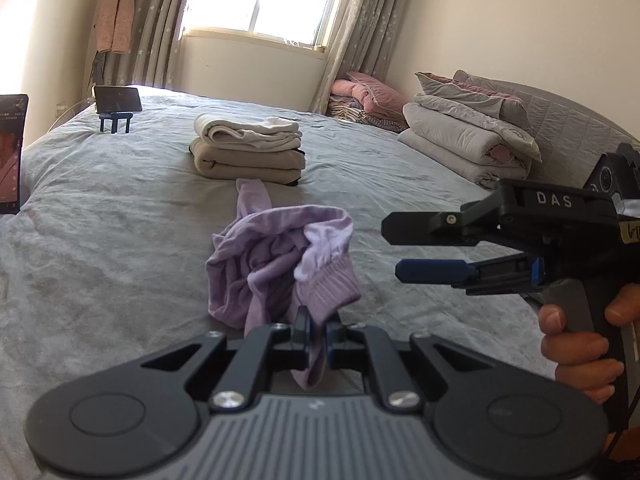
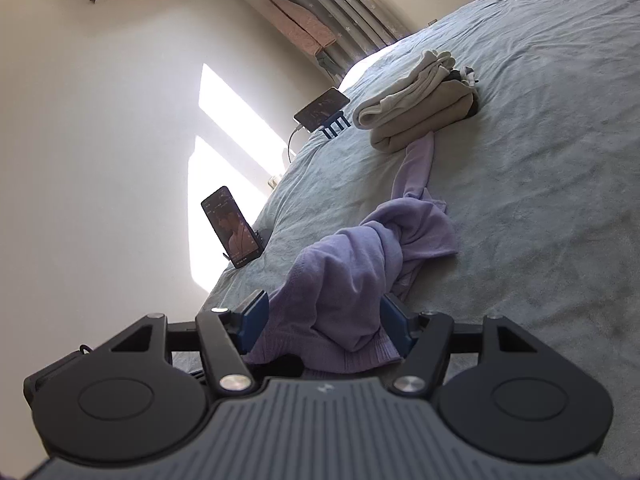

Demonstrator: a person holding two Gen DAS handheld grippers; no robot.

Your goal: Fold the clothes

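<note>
From the left wrist, the left tongs (image 1: 316, 330) pinch a ribbed cuff of the crumpled purple garment (image 1: 276, 264), lifting it off the bed (image 1: 120, 208), probably to shake it straight. The right tongs (image 1: 400, 250) wait at right, parted and empty.

From the right wrist, the right tongs (image 2: 324, 320) stand wide; purple cloth hangs between them, unpinched. The folded pile (image 2: 416, 112) lies farther off.

The ribbed cuff of the purple garment (image 1: 280, 276) disappears between the jaws of the left gripper (image 1: 316, 334), so its pinched part is hidden. In the right wrist view the garment's hem drops behind the gripper body, and whether cloth touches the blue pads (image 2: 256, 316) cannot be told. The phone (image 1: 12, 152) is cut by the left edge, its screen too small to read, and the hand (image 1: 576, 340) is cut by the right edge.
</note>
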